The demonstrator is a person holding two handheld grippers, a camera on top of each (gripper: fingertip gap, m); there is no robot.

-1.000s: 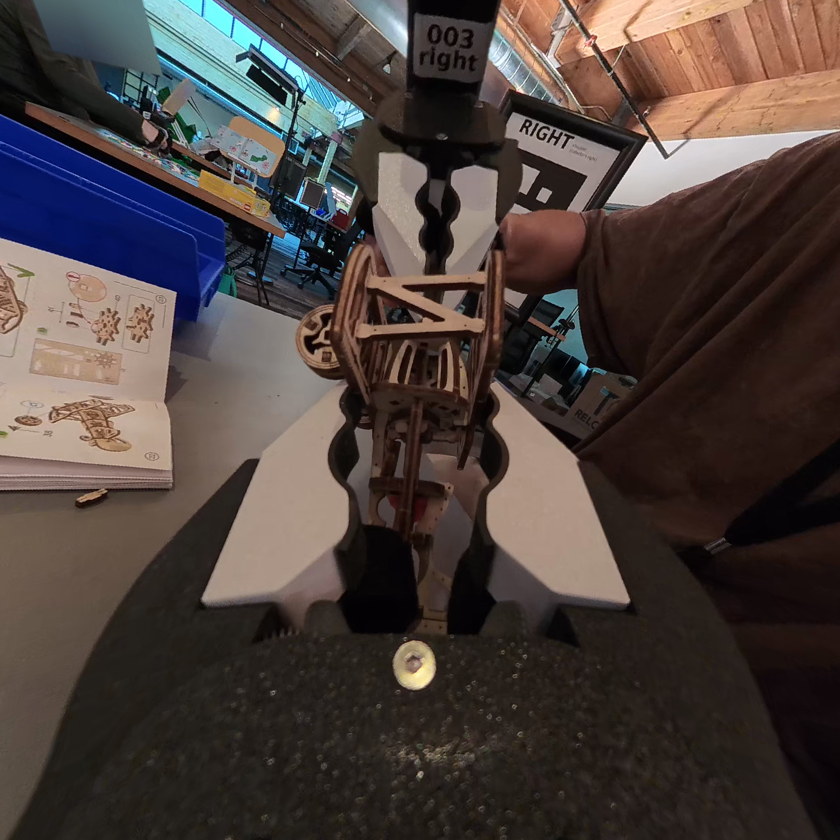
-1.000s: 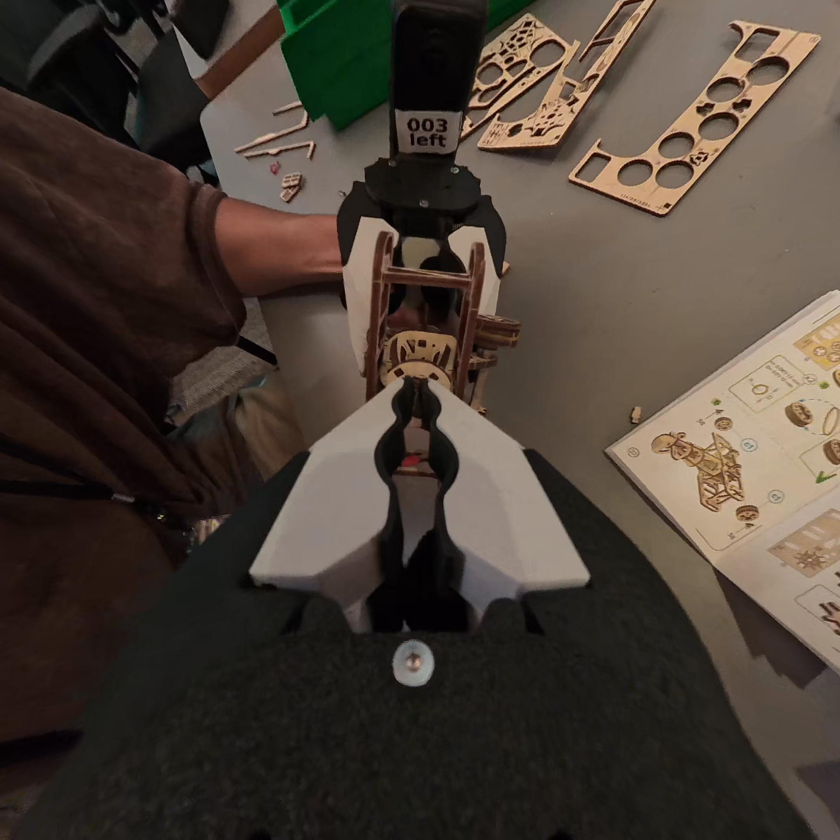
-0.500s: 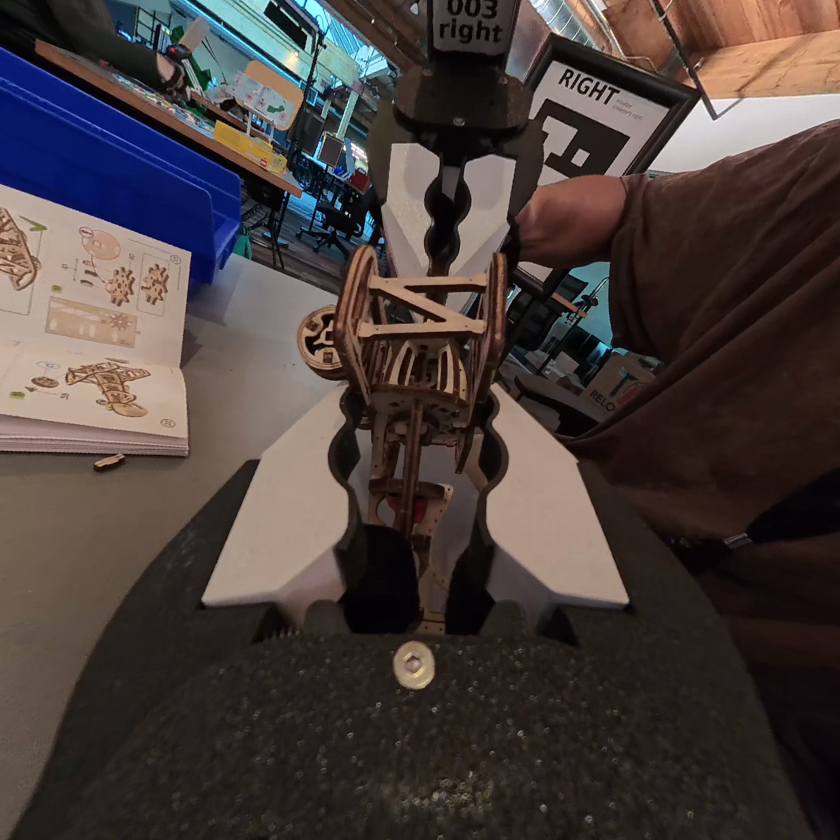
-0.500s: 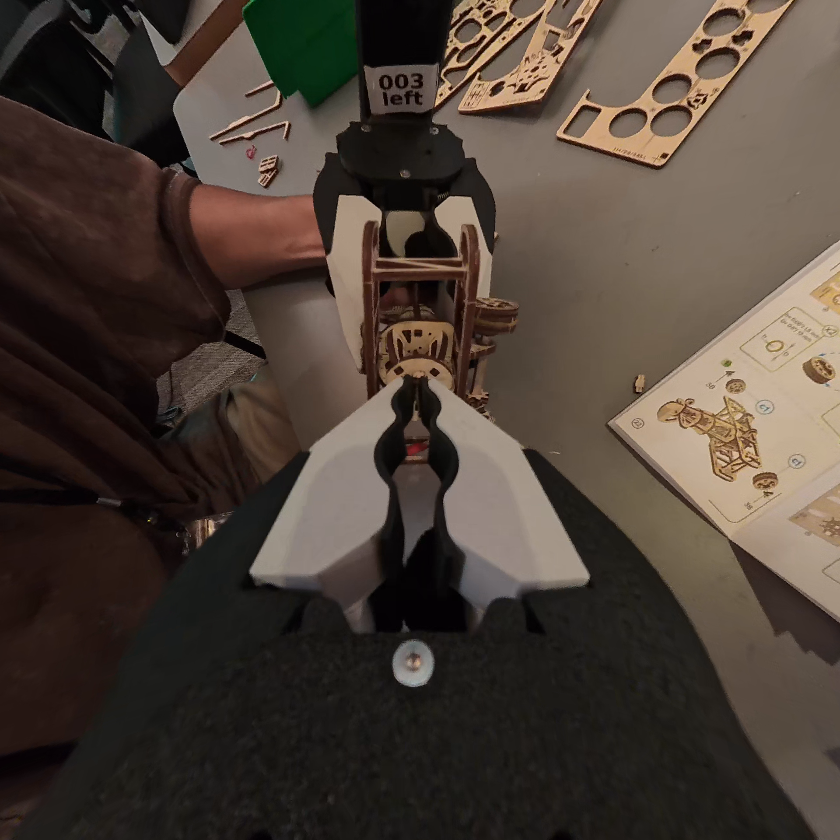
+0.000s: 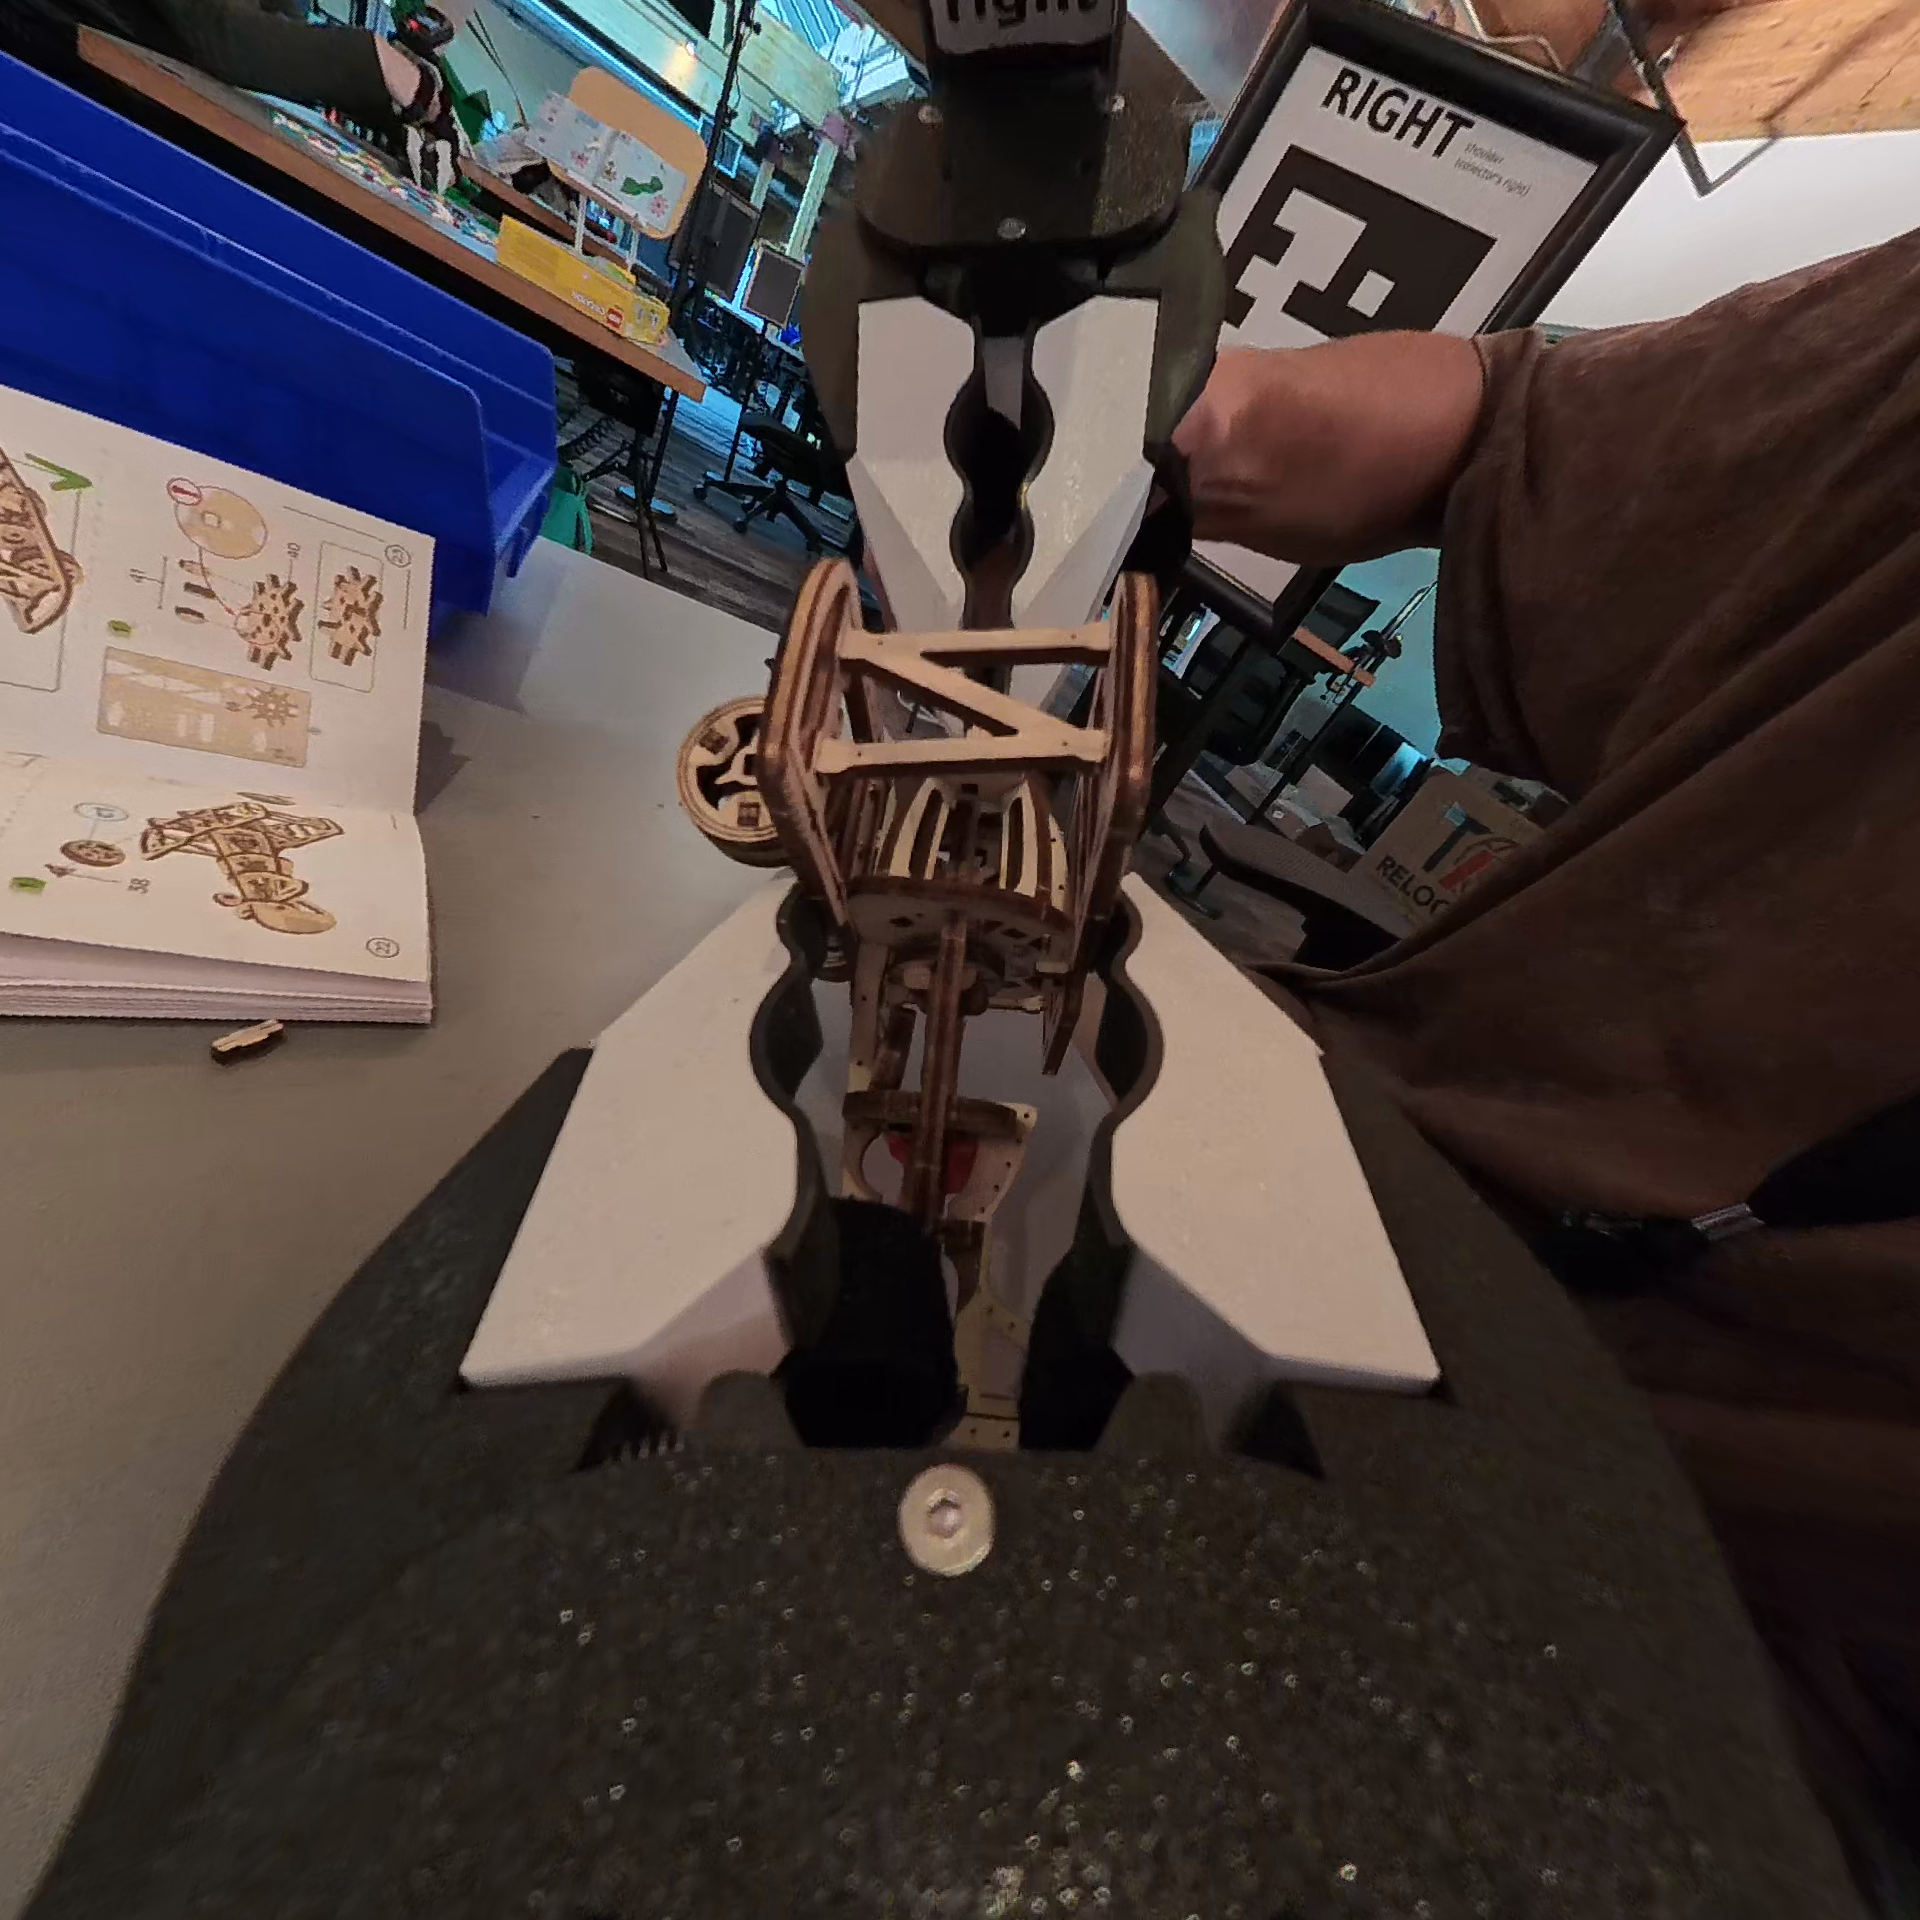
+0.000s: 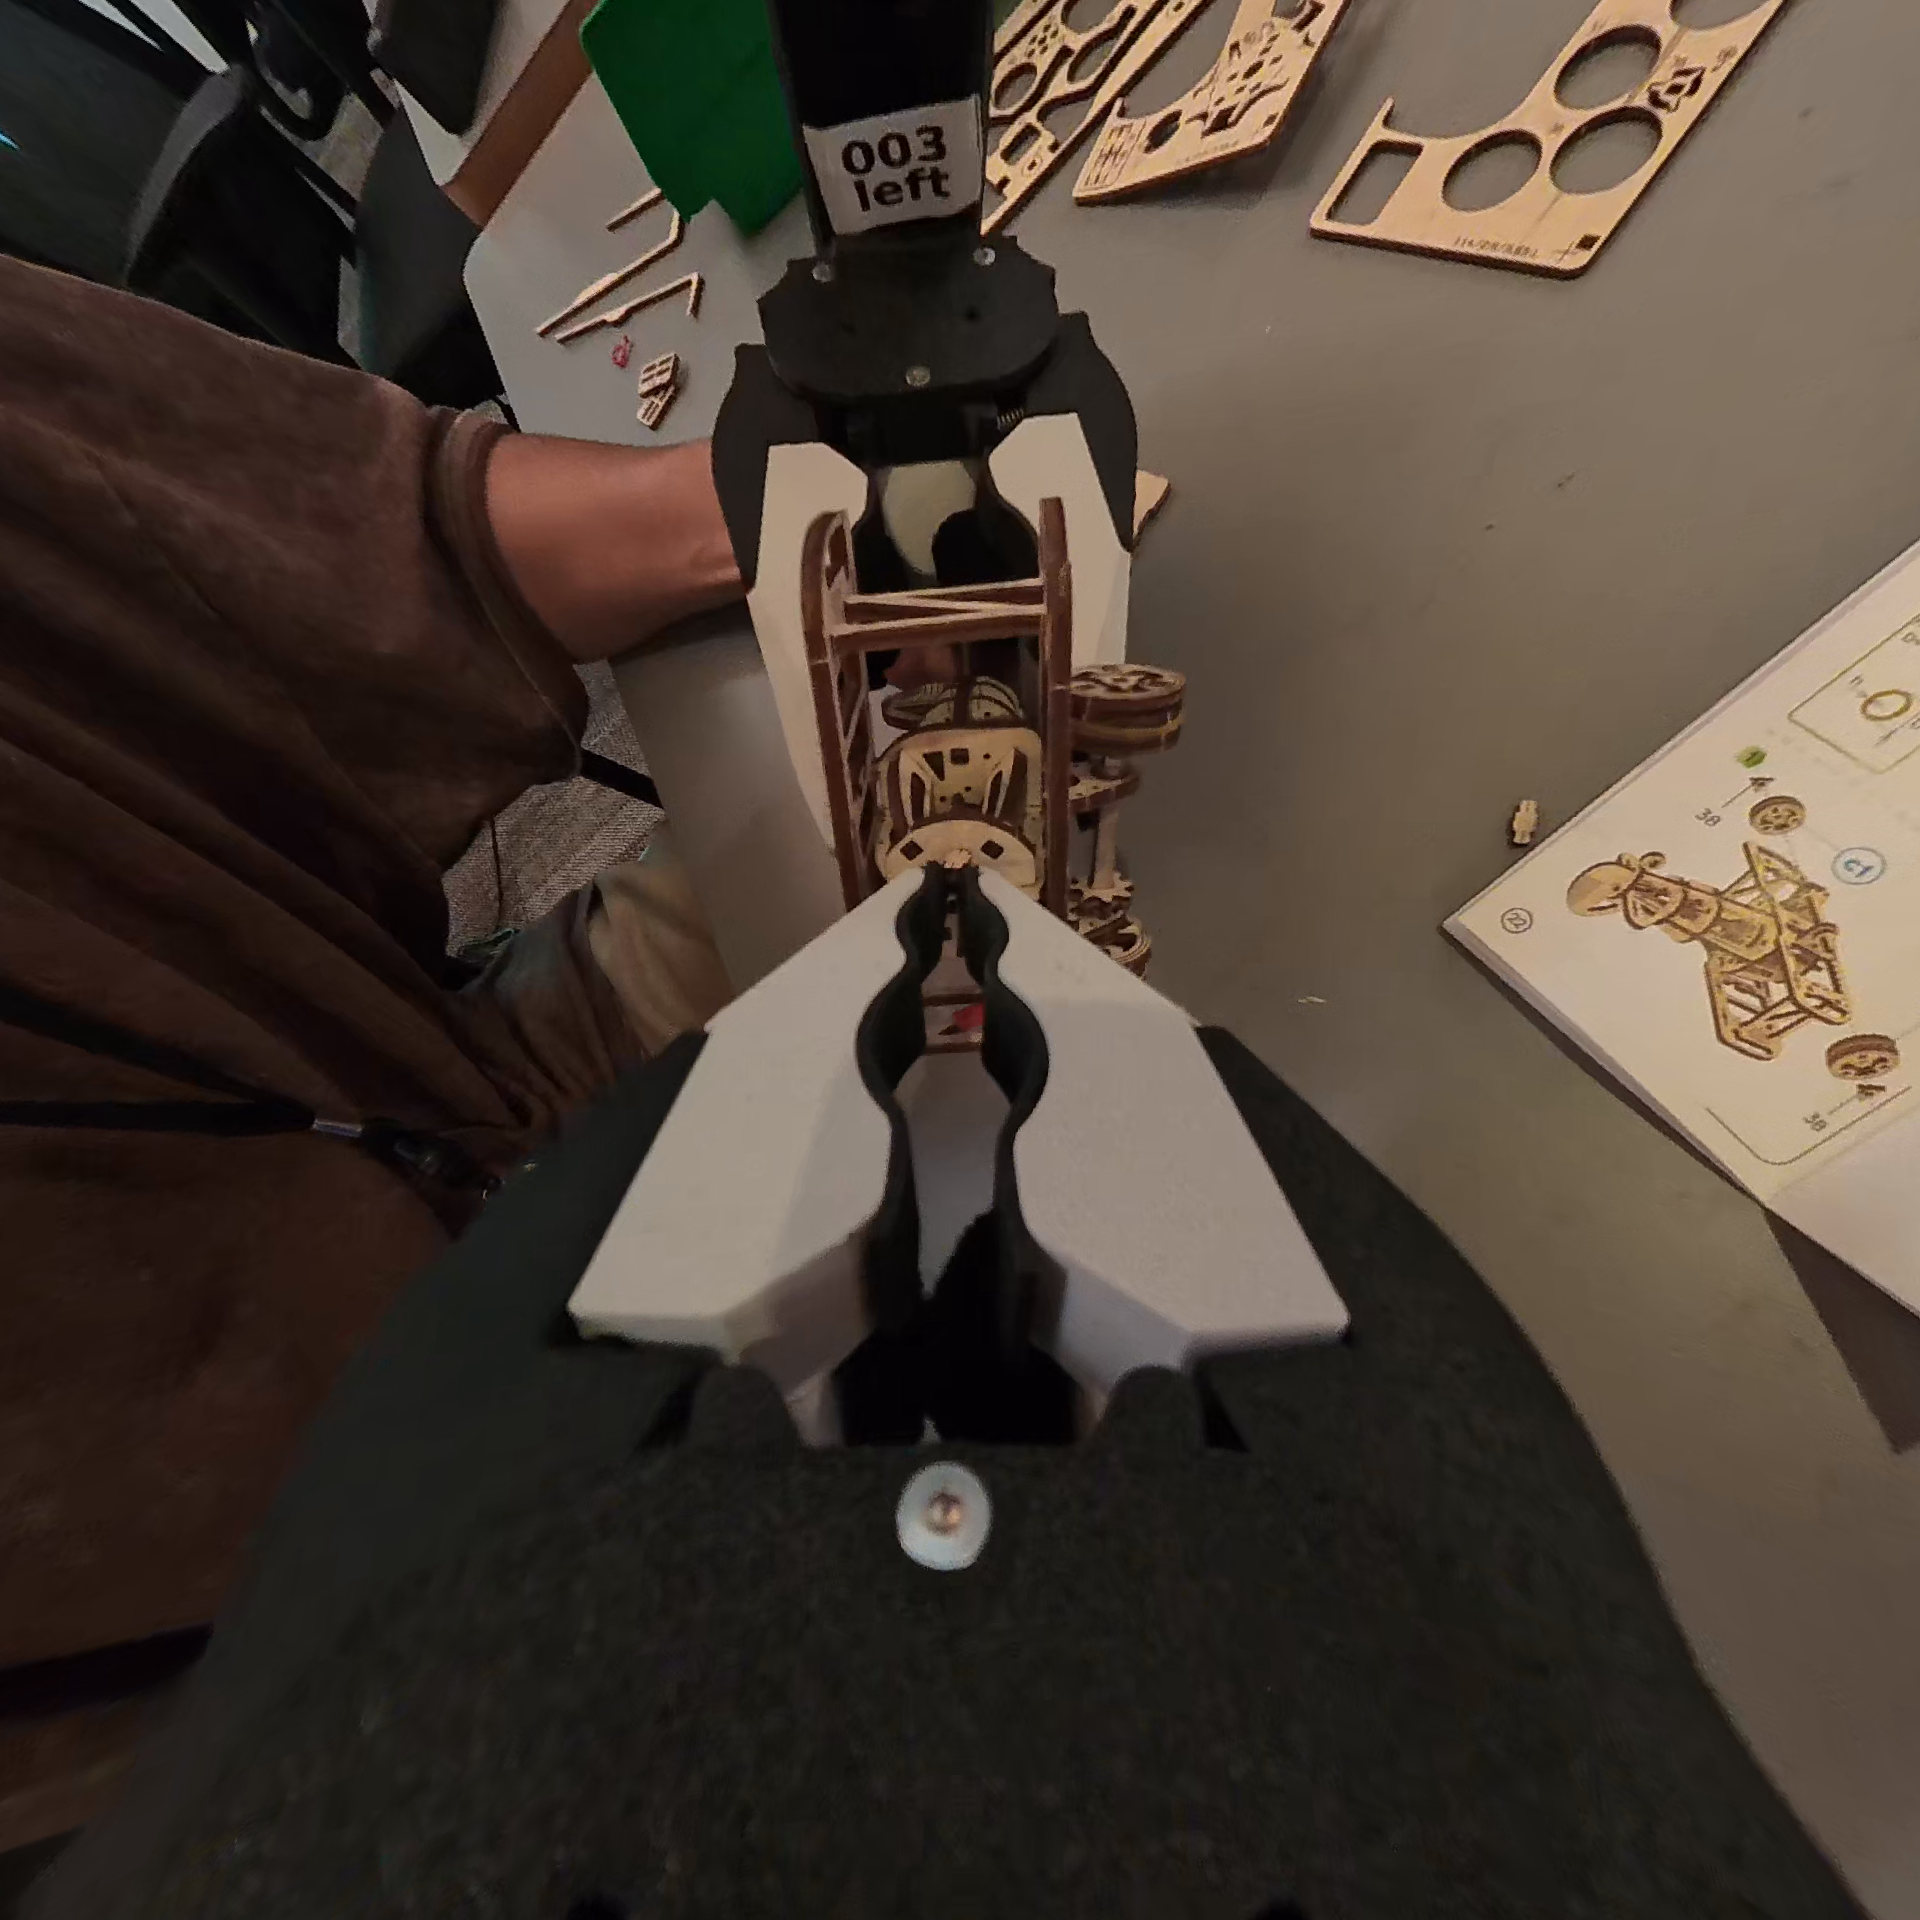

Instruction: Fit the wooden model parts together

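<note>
Wooden model sits clamped in left tongs; right tongs pinch its small centre peg.

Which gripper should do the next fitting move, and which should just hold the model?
Probably the right. The right gripper is pinched on a small part at the drum end of the wooden model, so it can push. The left gripper straddles the model's frame and looks better as the brace.
</note>
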